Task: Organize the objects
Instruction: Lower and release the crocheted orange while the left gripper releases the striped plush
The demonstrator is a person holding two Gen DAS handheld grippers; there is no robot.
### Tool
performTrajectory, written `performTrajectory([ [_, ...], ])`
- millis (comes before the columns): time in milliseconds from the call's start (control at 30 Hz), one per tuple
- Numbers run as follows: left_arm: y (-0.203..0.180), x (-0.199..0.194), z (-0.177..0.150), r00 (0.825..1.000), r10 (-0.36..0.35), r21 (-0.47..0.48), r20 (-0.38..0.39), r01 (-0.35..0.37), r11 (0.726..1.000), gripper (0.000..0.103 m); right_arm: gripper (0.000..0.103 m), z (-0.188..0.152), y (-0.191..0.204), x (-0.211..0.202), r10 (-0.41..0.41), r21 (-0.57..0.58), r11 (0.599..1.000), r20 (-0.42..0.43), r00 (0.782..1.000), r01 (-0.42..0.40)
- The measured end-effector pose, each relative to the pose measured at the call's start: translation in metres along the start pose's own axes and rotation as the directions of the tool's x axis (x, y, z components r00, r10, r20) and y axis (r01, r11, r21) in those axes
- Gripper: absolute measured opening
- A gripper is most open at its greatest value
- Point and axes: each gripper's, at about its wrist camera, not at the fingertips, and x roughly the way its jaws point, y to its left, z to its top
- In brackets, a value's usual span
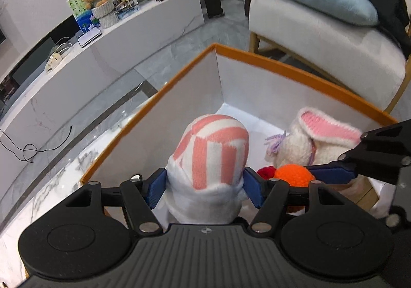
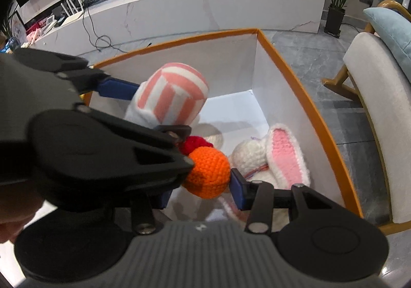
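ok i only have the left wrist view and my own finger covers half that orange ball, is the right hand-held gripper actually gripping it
Observer: yes. In the right wrist view the right hand-held gripper is shut on the orange crochet ball, with a blue pad pressed against its side.
Operator: and the red bit next to it
Observer: the red piece sits right against the ball's far side. It looks joined to it, but I can't be sure.
Operator: room under the striped toy
Observer: the striped toy hangs over bare white floor of the box. The bunny lies off to the right of it.
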Motion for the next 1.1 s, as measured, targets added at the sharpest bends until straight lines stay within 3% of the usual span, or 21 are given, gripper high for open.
performTrajectory([
  [367, 0.003, 0.012, -0.005, 0.997, 0.004, -0.023, -0.076, -0.006, 1.0, 0.076, 0.049, -0.002, 0.011, 0.006, -0.022, -0.056, 0.998, -0.024, 0.999, 0.02],
  [600, 0.005, 0.012, -0.006, 0.997, 0.001, -0.032, -0.082, -0.004, 0.999, 0.079, 0.051, -0.002, 0.014, 0.008, -0.027, -0.057, 0.998, -0.018, 0.999, 0.026],
  [1100, 0.013, -0.01, -0.003, 1.0, 0.01, -0.073, -0.009, -0.011, 0.997, 0.079, 0.074, 0.003, 0.018, -0.004, -0.015, -0.061, 0.998, 0.057, 0.998, 0.019],
])
